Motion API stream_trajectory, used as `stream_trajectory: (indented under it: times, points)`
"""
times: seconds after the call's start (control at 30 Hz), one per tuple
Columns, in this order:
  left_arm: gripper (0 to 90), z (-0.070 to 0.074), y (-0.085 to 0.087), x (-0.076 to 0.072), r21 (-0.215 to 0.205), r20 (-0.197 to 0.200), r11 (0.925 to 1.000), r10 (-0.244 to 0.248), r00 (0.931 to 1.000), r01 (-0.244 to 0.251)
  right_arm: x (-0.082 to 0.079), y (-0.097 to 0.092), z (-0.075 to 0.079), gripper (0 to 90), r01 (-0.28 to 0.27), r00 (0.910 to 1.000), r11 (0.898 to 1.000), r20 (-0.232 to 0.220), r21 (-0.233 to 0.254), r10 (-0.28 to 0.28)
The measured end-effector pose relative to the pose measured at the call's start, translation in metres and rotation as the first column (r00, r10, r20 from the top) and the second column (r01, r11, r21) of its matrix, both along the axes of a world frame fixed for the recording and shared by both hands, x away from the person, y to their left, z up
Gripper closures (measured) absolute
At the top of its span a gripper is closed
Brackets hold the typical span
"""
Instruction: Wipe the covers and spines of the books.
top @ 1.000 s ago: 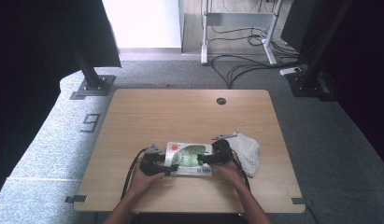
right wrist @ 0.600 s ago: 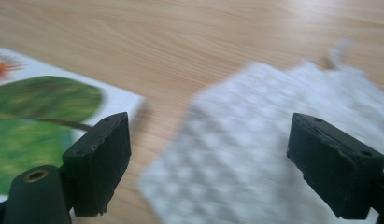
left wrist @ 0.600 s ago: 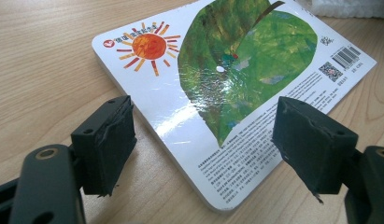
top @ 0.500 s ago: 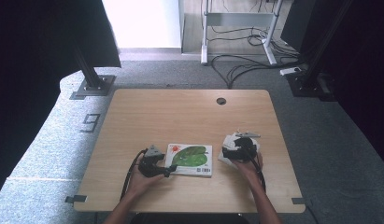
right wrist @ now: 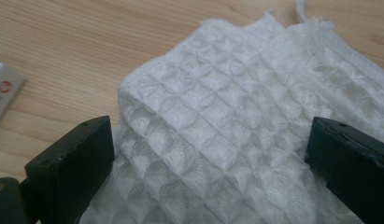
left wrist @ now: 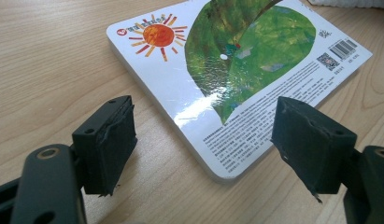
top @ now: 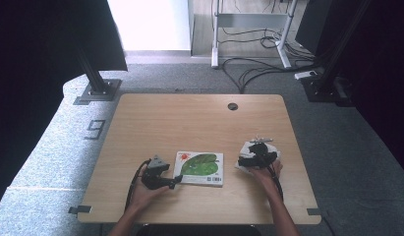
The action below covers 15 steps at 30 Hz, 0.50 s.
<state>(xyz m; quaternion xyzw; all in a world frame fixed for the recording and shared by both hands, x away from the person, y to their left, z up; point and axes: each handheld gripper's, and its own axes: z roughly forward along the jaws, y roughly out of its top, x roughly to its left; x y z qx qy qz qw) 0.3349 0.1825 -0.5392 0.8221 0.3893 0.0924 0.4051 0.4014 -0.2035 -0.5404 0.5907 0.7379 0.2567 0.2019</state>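
A picture book (top: 199,168) with a green leaf and an orange sun on its white cover (left wrist: 236,60) lies flat near the table's front. My left gripper (top: 176,180) sits at the book's left edge, open. The book's near corner lies between its pads (left wrist: 110,140) without touching them. To the right, a crumpled white waffle-weave cloth (top: 261,147) lies on the wood. My right gripper (top: 244,161) hovers over the cloth (right wrist: 213,126). Its jaws have just been opening and now stand wide apart, one on each side of the fabric, with nothing gripped.
The wooden table (top: 189,123) has a round cable hole (top: 232,106) at the back. Bare wood stretches behind the book. Beyond the table are a black stand base (top: 97,91), a grey desk frame (top: 248,29) and floor cables (top: 258,69).
My right gripper has moved right, from the book's right edge to above the white cloth. The left gripper has stayed at the book's left edge.
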Motion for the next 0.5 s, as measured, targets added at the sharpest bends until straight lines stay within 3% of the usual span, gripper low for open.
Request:
stream_trajectory:
  times: [0.13,0.2,0.27,0.37,0.5]
  points:
    - [21.8,0.0,-0.001,-0.001,0.0,0.004,1.0,-0.001,1.0,0.001,-0.005,-0.008,0.009,0.0,0.008,0.9995,0.999,0.031,0.031,-0.009]
    - [21.8,0.0,-0.001,-0.002,0.0,0.004,1.0,-0.002,1.0,0.002,-0.006,-0.016,0.011,0.0,0.02,0.9988,1.0,0.044,0.008,-0.02]
    - [21.9,0.001,-0.001,-0.002,-0.001,0.004,1.0,-0.004,1.0,0.004,-0.006,-0.024,0.011,0.0,0.039,0.9988,0.999,0.029,0.016,-0.039]
    - [22.0,0.001,-0.001,-0.002,0.0,0.007,1.0,-0.007,0.9999,0.007,-0.005,-0.033,0.001,0.0,0.053,0.9985,0.999,-0.015,-0.008,-0.053]
    - [22.1,0.0,-0.002,-0.003,0.001,0.008,1.0,-0.007,0.9999,0.007,-0.006,-0.034,-0.003,0.0,0.038,0.9993,0.999,0.001,-0.012,-0.038]
